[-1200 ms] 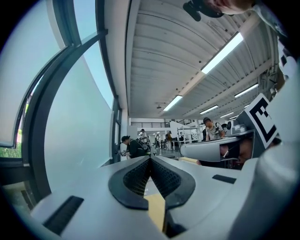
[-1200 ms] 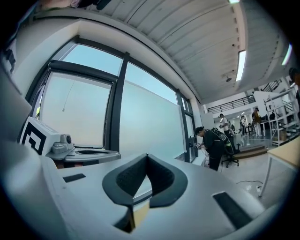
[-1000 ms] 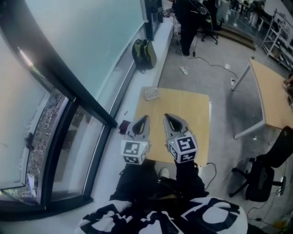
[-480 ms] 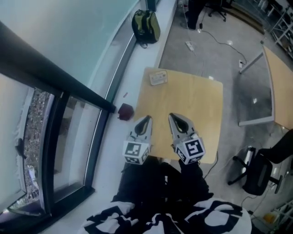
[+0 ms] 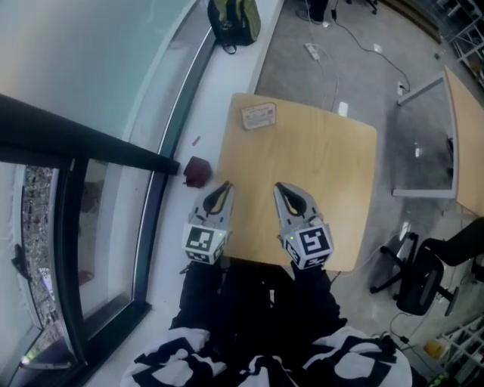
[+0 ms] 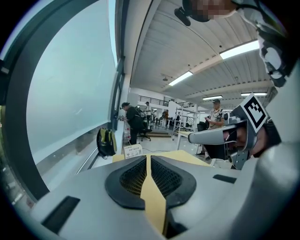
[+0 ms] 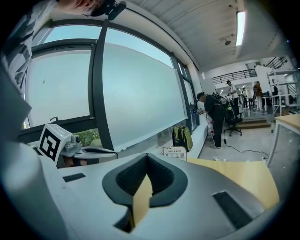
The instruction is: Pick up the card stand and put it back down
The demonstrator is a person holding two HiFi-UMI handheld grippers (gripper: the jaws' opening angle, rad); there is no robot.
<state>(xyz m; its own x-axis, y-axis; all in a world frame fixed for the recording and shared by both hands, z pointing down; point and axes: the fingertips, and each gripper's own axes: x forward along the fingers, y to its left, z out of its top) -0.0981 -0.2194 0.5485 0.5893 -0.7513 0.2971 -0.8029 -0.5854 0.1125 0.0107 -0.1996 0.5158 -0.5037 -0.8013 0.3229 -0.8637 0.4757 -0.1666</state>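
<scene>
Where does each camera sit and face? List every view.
Head view: on the head, down at table, card stand, left claw, right claw, legs.
Left gripper view: on left claw, along shut jaws toward card stand; right claw at right.
Right gripper view: on right claw, toward card stand; left claw at left.
Shared: card stand, table.

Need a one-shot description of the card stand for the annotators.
Find the square light-wood table beside the long window. At its far left corner stands the card stand, a small pale printed sign. It is the only thing on the tabletop; the green backpack lies beyond, off the table.
</scene>
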